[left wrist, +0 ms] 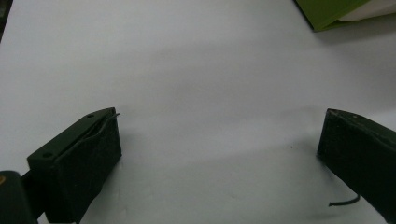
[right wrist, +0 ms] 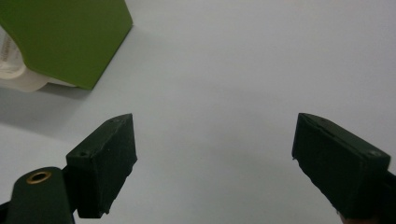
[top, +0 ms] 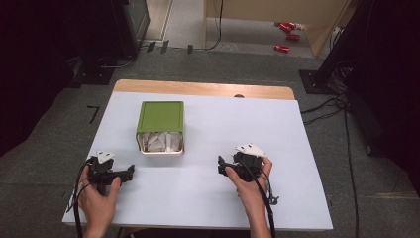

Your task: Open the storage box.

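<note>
From above, a green box (top: 160,127) lies tipped on its side on the white table (top: 208,198), its open mouth turned toward the person and white packets (top: 159,142) showing inside. The left gripper (top: 130,172) rests on the table near the box's left front corner, held in the person's left hand (top: 99,196). The right gripper (top: 221,166) sits well to the right of the box, in the right hand (top: 250,186). The 2 grippers point toward each other.

In the left gripper view, the 2 jaws stand wide apart with nothing between them but bare table; a corner of the green box (left wrist: 327,11) shows at the upper right.

In the right gripper view, the jaws are likewise spread and hold nothing, and the green box (right wrist: 65,39) lies at the upper left, apart from them.
</note>
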`<state>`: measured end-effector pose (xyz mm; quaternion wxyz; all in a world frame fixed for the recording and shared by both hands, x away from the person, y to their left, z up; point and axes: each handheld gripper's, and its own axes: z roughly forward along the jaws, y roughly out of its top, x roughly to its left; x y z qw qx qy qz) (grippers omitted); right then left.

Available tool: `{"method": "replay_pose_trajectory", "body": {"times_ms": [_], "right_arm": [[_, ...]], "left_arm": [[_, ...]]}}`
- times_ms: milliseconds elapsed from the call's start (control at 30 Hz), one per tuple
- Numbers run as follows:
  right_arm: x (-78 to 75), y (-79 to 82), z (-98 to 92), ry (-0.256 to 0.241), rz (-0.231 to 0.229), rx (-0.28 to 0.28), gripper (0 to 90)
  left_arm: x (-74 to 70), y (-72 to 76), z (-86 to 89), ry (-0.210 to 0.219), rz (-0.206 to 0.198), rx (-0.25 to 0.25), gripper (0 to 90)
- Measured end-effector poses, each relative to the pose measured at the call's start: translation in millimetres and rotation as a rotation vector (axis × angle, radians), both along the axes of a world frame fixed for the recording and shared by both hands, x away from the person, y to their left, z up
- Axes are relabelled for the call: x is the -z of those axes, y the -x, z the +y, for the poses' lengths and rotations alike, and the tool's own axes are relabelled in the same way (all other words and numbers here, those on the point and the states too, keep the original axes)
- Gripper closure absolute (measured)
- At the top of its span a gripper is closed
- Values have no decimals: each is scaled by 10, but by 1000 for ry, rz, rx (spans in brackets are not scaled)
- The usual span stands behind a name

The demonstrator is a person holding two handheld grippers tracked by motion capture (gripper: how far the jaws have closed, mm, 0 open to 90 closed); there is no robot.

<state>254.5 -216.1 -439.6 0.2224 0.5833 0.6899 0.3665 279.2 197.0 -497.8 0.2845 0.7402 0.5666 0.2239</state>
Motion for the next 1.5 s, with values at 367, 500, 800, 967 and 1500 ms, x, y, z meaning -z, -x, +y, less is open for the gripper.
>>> {"method": "replay_pose_trajectory", "body": {"times_ms": [367, 500, 800, 967, 1500], "right_arm": [[-32, -33, 231, -6, -6, -36, 136], [-52, -43, 380, -14, -12, -58, 136], [-63, -87, 637, -31, -31, -96, 136], [-77, -117, 775, -34, -35, -118, 136], [-131, -223, 1073, -38, -50, -116, 200]], "left_arm": [[0, 0, 0, -1, 0, 0, 0], [0, 0, 0, -1, 0, 0, 0], [0, 0, 1, 0, 1, 0, 0], [0, -1, 1, 0, 1, 0, 0], [2, -1, -3, 3, -2, -3, 0]]}}
